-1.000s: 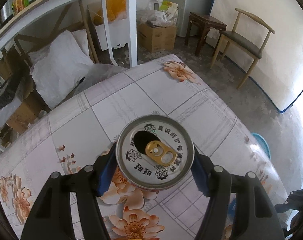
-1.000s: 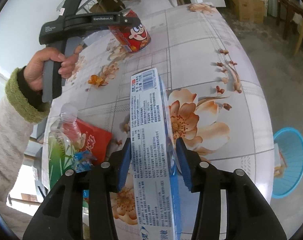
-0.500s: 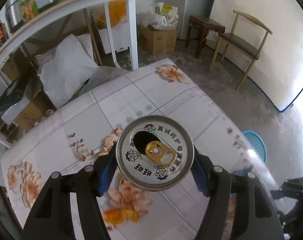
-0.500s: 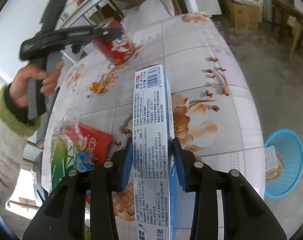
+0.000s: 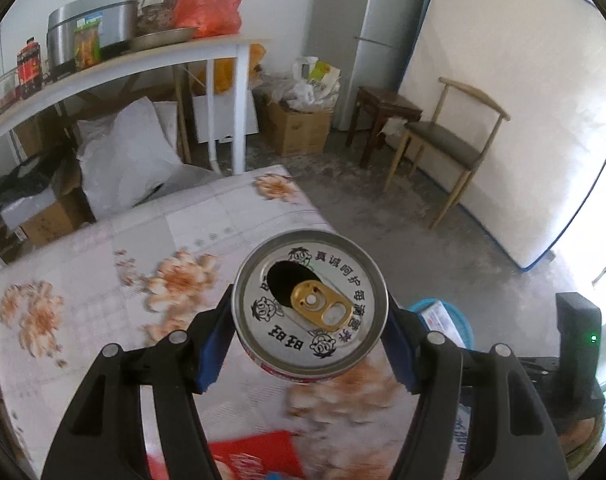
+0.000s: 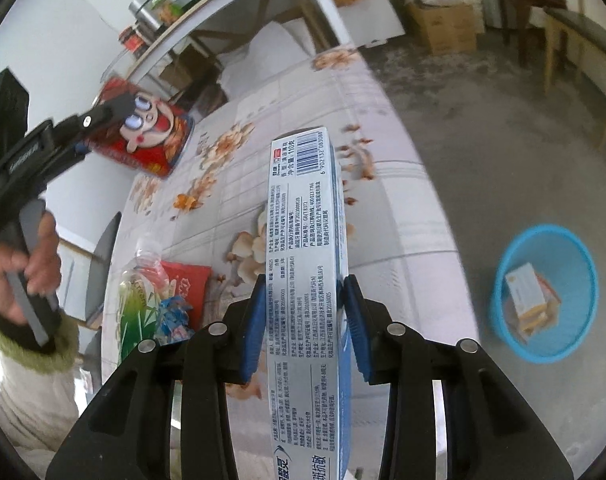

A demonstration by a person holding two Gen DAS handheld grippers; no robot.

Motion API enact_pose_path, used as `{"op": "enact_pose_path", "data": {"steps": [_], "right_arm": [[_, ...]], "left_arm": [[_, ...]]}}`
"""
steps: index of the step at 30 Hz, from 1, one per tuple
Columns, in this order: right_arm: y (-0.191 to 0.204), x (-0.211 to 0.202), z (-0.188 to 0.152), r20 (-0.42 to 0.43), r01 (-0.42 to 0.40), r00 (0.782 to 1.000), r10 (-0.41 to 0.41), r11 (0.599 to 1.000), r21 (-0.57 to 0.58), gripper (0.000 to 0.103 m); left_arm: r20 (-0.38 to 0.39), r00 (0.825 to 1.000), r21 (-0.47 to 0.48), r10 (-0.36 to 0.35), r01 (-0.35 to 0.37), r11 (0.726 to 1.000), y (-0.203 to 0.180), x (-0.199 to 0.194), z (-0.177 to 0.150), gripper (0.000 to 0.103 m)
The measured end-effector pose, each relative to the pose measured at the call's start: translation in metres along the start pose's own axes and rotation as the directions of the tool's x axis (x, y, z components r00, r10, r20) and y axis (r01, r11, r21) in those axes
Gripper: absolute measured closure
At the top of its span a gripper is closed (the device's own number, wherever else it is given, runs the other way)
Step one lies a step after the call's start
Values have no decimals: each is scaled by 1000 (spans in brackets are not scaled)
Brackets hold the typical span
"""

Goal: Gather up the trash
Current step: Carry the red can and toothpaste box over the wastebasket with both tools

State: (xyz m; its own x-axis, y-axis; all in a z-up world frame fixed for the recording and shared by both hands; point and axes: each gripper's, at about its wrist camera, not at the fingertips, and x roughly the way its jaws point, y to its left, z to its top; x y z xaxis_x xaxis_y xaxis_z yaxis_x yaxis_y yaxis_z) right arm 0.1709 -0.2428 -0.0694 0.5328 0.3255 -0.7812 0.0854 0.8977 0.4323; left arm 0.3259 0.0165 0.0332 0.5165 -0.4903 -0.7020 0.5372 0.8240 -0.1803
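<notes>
Transport of two trash items toward the blue basket (image 6: 547,292) on the floor is judged to be the step in hand. A red drink can (image 5: 309,306), opened and held top toward the camera, is clamped between the blue pads of the left gripper (image 5: 309,332), above the flowered tablecloth (image 5: 103,280). A toothpaste box (image 6: 307,260) is pinched lengthwise by the right gripper (image 6: 305,320), whose jaws have just been closing onto it; the pads are pressed against both long sides.

The basket is seen beyond the table edge, well apart from both loads, with a small carton (image 6: 527,292) already inside. More trash is left on the table: a plastic bottle (image 6: 139,296) and a red wrapper (image 6: 185,284).

For a clean drop, each item should be carried fully over the basket rim before release. The box is long and gripped near one end, so swing should be expected; it is best lowered end-first. Residual liquid in the can cannot be ruled out; it should be kept upright.
</notes>
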Motion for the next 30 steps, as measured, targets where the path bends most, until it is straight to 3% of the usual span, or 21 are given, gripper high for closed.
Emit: {"op": "enact_pose_path", "data": {"steps": [7,16,23,30], "right_arm": [[-32,-41,-16,66,46,997,-50,997,67,68],[-103,-85,-47,139,89,982,-127,963,254,68],[-179,-93,-78,112,110,977,-182,879,465,68],[-244,-46,-84,11,103,991,-136,797,596,68]], "left_arm": [[9,998,21,-65,65,998,-64,-1,-9,38],[-80,981,113,-174,182,977,-159,34,-17,38],[-256,934,166,-251,298,940,-228,98,-31,38],[-418,877,167,-236,329,929,-276,178,-45,38]]}}
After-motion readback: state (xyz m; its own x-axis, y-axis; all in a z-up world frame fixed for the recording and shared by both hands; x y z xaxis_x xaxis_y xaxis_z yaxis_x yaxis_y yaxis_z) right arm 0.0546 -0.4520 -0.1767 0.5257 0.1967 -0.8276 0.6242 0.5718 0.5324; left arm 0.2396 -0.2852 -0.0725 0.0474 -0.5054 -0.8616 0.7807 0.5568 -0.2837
